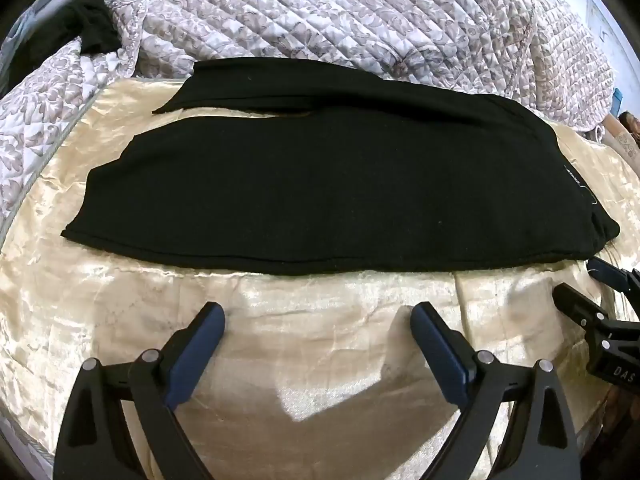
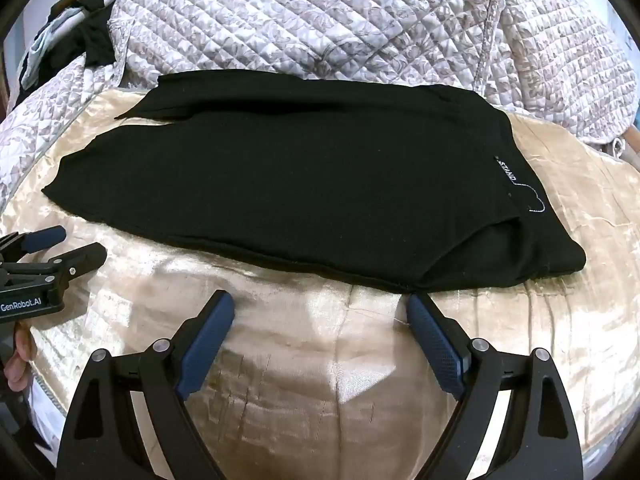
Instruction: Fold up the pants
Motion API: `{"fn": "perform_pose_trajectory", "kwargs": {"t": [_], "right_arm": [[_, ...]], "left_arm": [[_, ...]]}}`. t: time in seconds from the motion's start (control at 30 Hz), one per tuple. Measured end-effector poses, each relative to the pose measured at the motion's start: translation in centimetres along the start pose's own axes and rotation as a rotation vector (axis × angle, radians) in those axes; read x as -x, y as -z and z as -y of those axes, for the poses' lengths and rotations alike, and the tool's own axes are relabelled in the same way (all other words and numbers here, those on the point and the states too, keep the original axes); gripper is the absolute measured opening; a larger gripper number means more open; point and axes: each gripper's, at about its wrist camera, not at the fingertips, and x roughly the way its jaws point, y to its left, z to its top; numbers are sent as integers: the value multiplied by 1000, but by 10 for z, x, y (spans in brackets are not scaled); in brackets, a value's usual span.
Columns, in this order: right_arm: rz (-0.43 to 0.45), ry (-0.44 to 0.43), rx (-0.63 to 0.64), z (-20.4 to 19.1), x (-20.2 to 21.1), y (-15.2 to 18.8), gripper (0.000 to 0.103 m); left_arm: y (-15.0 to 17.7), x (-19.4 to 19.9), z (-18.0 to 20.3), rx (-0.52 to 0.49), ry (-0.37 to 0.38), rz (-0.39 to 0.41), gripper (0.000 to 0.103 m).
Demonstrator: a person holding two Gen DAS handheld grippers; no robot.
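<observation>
black pants (image 1: 320, 196) lie flat, legs side by side, on a cream satin sheet (image 1: 320, 360), waistband toward 3 o'clock. a quilted floral blanket (image 1: 320, 12) is bunched at 12 o'clock. left gripper (image 1: 318, 322) and right gripper (image 2: 320, 312) hover at 6 o'clock, jaws wide apart, holding nothing.

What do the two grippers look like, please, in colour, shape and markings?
Both look alike. The left gripper and the right gripper have black, triangular cut-out arms with silver pivot pins, and their jaws carry long blue textured pads. Seen from the right wrist, the left gripper's black body bears white lettering, "GenRobot.AI". In the left wrist view, the right gripper's body shows "DAS". No cables or sleeves show.
</observation>
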Motion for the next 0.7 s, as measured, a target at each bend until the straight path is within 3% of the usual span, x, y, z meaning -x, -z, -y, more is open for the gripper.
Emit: {"fn": "perform_pose_trajectory", "kwargs": {"t": [0.7], "right_arm": [[-4,-2,2,-1,0,-1,89]], "left_arm": [[1,1,2,-2,-1,1,96]]}}
